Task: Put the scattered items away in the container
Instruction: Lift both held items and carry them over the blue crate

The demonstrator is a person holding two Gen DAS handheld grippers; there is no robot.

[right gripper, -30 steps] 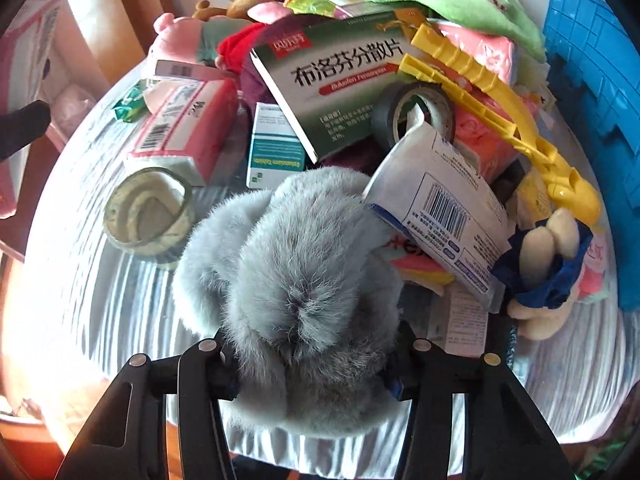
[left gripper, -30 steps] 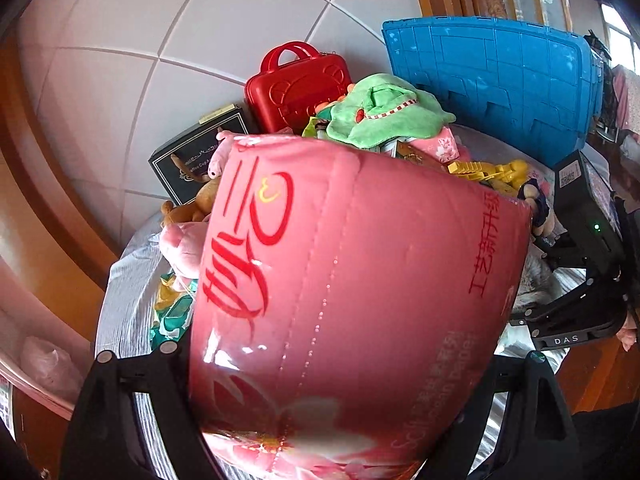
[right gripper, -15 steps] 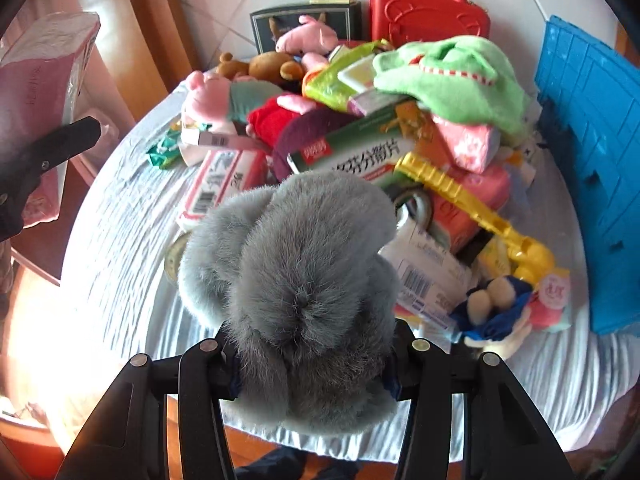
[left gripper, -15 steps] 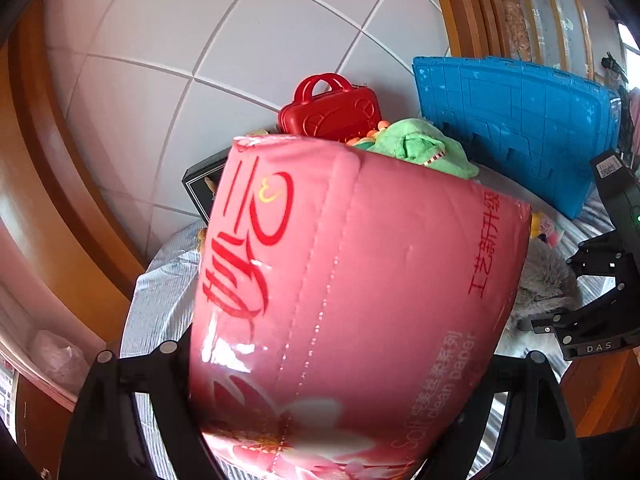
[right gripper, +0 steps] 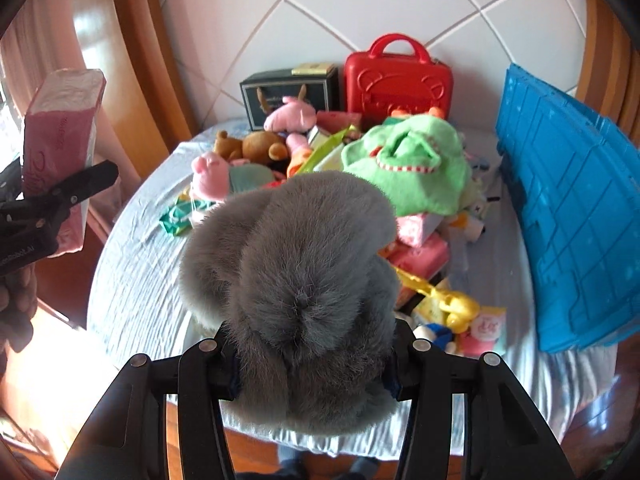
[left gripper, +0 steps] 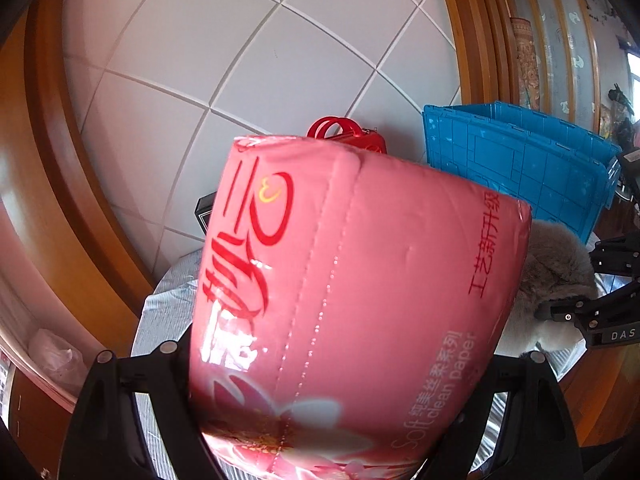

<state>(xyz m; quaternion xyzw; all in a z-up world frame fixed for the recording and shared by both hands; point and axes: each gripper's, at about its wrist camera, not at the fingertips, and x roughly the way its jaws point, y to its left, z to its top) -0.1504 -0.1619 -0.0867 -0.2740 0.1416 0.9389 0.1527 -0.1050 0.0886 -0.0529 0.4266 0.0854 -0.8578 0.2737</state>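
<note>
My left gripper [left gripper: 332, 408] is shut on a pink pack of tissue paper [left gripper: 352, 288], held up above the table; the pack fills the left wrist view and also shows in the right wrist view [right gripper: 60, 152]. My right gripper [right gripper: 314, 364] is shut on a grey furry toy [right gripper: 296, 264], lifted above the table's near edge; the toy also shows in the left wrist view [left gripper: 556, 276]. The blue crate [right gripper: 568, 224] stands at the table's right side and shows in the left wrist view [left gripper: 520, 160].
A pile lies on the white-clothed round table [right gripper: 136, 280]: green plush hat [right gripper: 408, 168], pink and brown plush toys [right gripper: 248, 152], yellow plastic toy [right gripper: 448, 300], boxes. A red case [right gripper: 396, 76] and black box [right gripper: 288, 88] stand at the tiled wall. Wooden frame left.
Both grippers have risen and pulled back from the pile with their items still held. The table's items now look smaller and farther off in both views.
</note>
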